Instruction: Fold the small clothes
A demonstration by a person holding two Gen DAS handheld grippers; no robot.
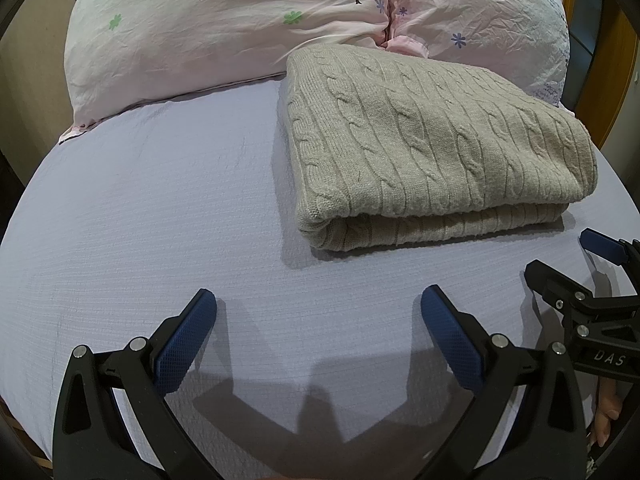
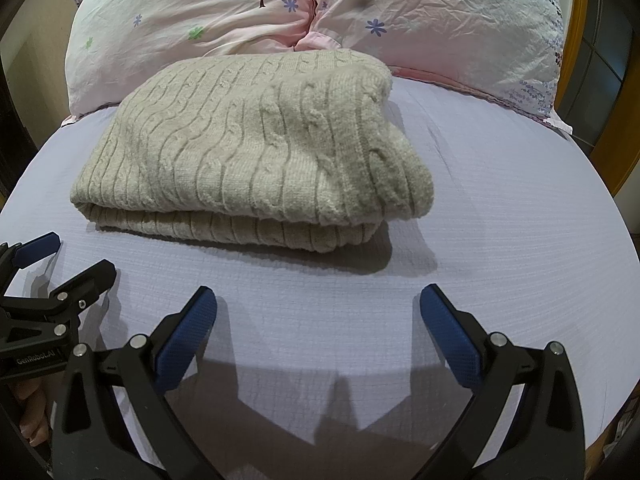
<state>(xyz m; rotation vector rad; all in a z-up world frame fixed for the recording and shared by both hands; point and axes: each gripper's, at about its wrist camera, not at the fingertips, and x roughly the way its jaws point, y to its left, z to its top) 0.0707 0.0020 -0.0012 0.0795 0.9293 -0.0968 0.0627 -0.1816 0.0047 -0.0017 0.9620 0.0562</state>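
Well beyond both fingers (image 1: 448, 332): sweater (image 1: 432, 140).

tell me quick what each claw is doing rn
Left claw: open, holding nothing.
Right claw: open, holding nothing; folded sweater lies untouched ahead.

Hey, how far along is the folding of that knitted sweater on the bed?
Done, it seems: the beige cable-knit sweater lies folded in stacked layers on the lavender sheet, just in front of the pink pillows. In hand: nothing; the left tongs and right tongs are both open, apart from the fabric. Left: no other unfolded clothes are in view.
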